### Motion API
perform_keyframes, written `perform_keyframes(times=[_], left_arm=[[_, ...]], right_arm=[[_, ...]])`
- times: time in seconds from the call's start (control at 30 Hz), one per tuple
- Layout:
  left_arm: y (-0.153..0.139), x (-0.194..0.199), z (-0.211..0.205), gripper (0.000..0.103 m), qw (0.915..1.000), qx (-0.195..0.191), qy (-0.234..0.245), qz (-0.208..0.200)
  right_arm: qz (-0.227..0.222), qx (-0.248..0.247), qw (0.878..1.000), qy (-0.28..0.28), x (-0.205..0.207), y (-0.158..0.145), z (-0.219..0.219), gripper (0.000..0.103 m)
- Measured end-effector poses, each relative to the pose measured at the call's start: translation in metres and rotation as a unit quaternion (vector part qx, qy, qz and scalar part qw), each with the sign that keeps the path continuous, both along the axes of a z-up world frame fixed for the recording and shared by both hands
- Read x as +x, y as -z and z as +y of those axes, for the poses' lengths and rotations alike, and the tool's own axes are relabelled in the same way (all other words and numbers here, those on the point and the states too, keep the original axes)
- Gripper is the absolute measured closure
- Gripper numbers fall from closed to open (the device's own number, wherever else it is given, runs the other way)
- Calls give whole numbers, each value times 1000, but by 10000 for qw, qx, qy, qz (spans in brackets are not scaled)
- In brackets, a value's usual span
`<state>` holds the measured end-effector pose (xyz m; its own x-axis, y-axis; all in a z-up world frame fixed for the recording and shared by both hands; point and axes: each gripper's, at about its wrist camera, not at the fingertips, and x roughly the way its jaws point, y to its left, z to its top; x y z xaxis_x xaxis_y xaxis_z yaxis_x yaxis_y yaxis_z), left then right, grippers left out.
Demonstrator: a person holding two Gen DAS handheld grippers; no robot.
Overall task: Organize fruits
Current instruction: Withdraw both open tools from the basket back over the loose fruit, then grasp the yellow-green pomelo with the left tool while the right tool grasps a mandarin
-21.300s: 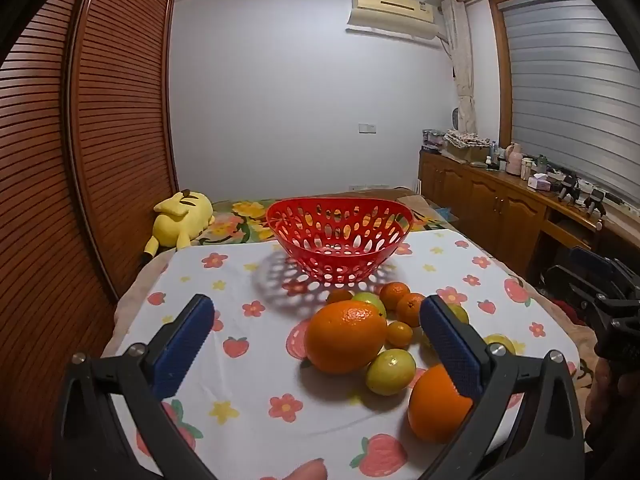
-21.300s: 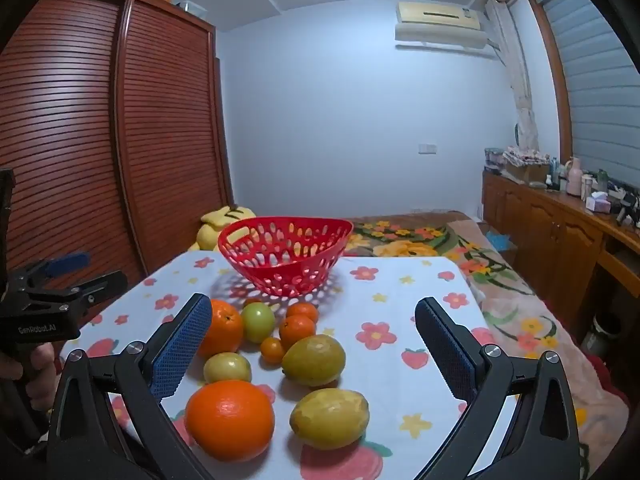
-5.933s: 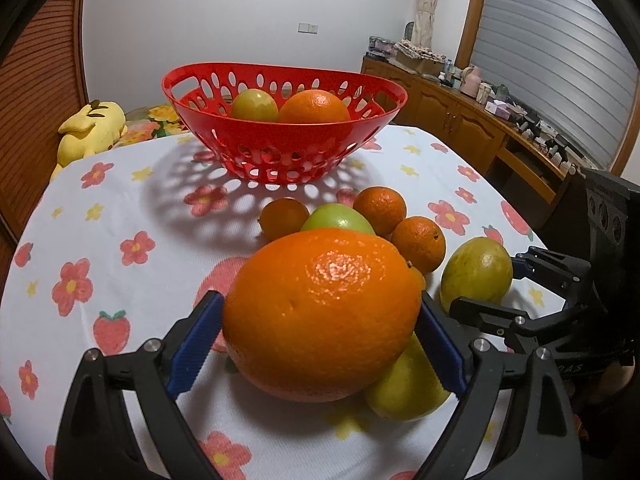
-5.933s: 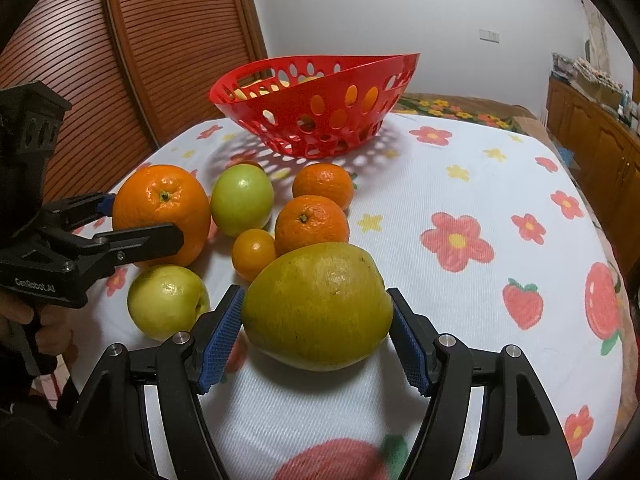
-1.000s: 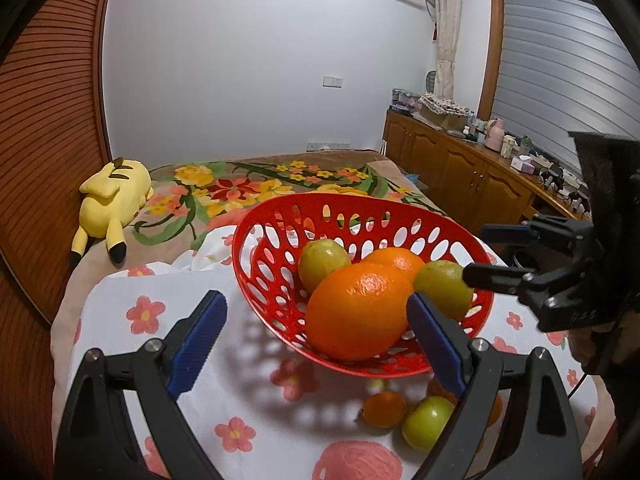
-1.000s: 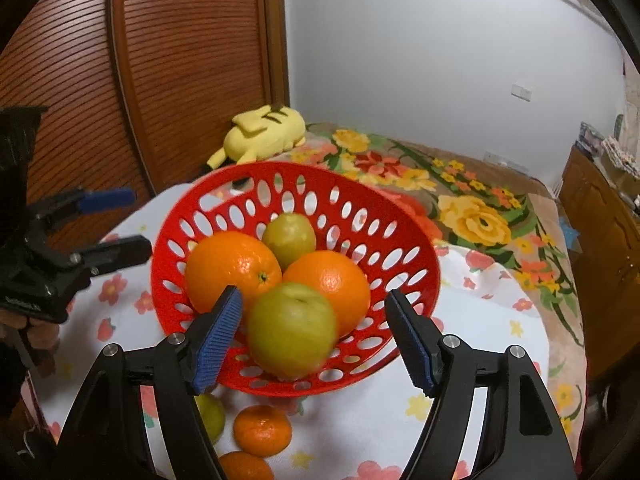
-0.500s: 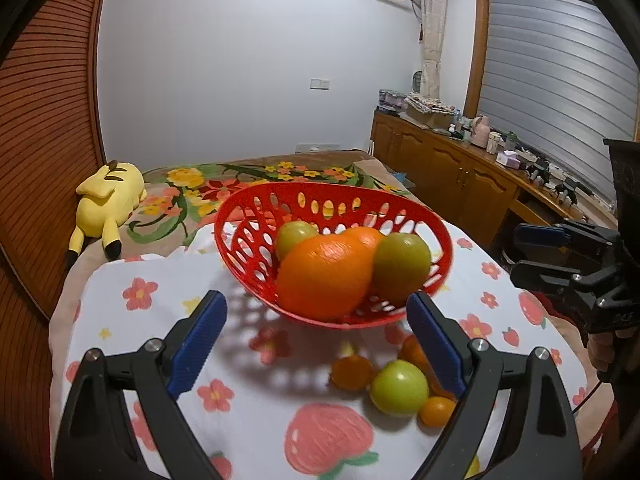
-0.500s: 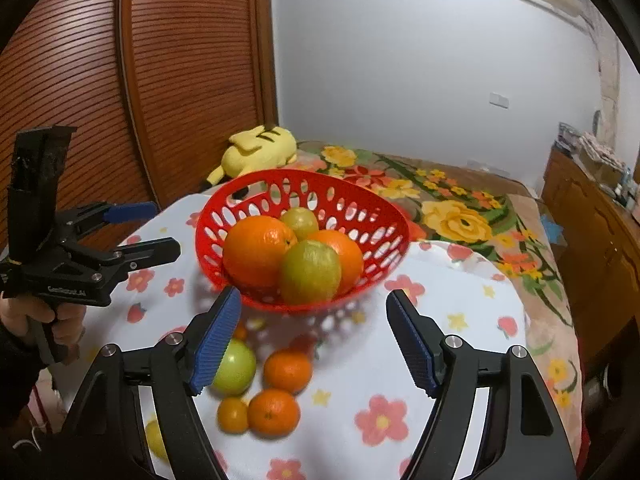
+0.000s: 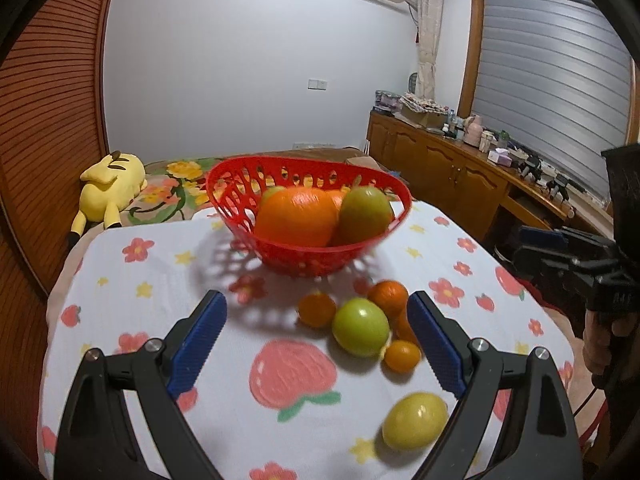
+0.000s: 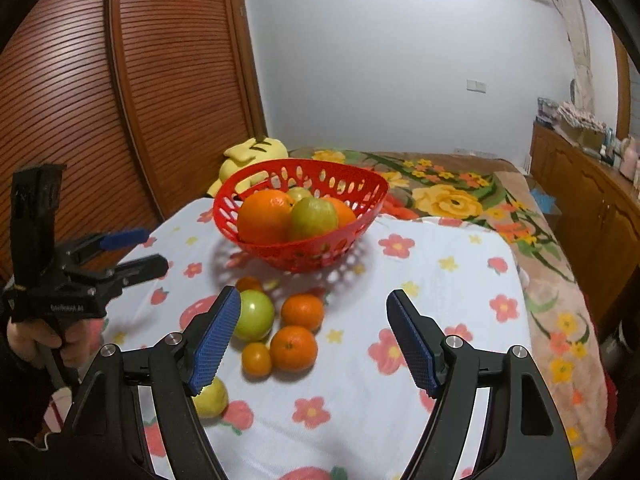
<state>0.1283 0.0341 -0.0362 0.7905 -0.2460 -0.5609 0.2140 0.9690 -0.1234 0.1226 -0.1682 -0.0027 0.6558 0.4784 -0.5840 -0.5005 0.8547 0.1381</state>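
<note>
A red perforated basket (image 9: 304, 258) (image 10: 312, 258) stands at the far side of the table and holds a big orange (image 9: 296, 216) (image 10: 264, 216), a green pear-like fruit (image 9: 366, 214) (image 10: 314, 216) and more fruit behind them. On the cloth in front of it lie a green apple (image 9: 360, 332) (image 10: 254, 314), several small oranges (image 9: 390, 294) (image 10: 294, 348) and a yellow lemon (image 9: 414, 420) (image 10: 210, 398). My left gripper (image 9: 316, 344) is open and empty above the cloth. My right gripper (image 10: 314, 340) is open and empty over the loose fruit.
A yellow plush toy (image 9: 110, 184) lies on the floral bed beyond the table. Wooden slatted doors (image 10: 120, 100) line the left; a wooden sideboard (image 9: 460, 176) with small items runs along the right. A hand (image 10: 38, 340) holds the other gripper at the left edge.
Both grippers have drawn back from the basket toward the near side of the table. The loose fruit on the cloth has come into view beneath them. The basket looks smaller and farther.
</note>
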Motion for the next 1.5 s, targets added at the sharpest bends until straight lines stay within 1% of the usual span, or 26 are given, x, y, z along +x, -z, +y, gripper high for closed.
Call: perform_keyframes(times=[0.17, 0.3, 0.5, 0.6, 0.7, 0.9, 1.07, 1.23, 1.3, 1.4, 1.47, 1.5], left_arm=[[15, -11, -9, 11, 9998, 14, 88, 156], [24, -17, -18, 11, 9993, -10, 250, 273], [36, -20, -30, 11, 9985, 52, 198, 516], [40, -23, -32, 11, 9979, -22, 285, 584], [43, -26, -37, 11, 9970, -103, 390, 660], [55, -25, -50, 11, 9950, -24, 538, 835], [66, -24, -55, 11, 9923, -153, 659, 1036], [76, -23, -59, 11, 9913, 23, 692, 1120], [82, -21, -58, 13, 9902, -41, 728, 1191], [87, -20, -53, 25, 9865, -359, 907, 1319], [85, -22, -51, 44, 9844, -543, 1034, 1312], [83, -23, -51, 49, 9840, -587, 1089, 1285]], right_arm=[[62, 47, 10000, 23, -10, 10, 0, 26], [125, 63, 9999, 56, -19, 22, 0, 26], [277, 91, 9995, 115, -25, 39, -3, 26], [304, 13, 9994, 159, -27, 47, -5, 27], [377, 34, 9991, 197, -28, 53, -9, 27], [485, 112, 9985, 219, -28, 59, -15, 27], [534, 111, 9983, 202, -28, 63, -13, 27], [602, 89, 9980, 153, -27, 68, -10, 27], [619, 64, 9979, 150, -26, 70, -9, 27], [665, 73, 9976, 154, -25, 72, -9, 27], [697, 74, 9974, 140, -23, 75, -8, 27], [701, 57, 9974, 135, -23, 75, -7, 27]])
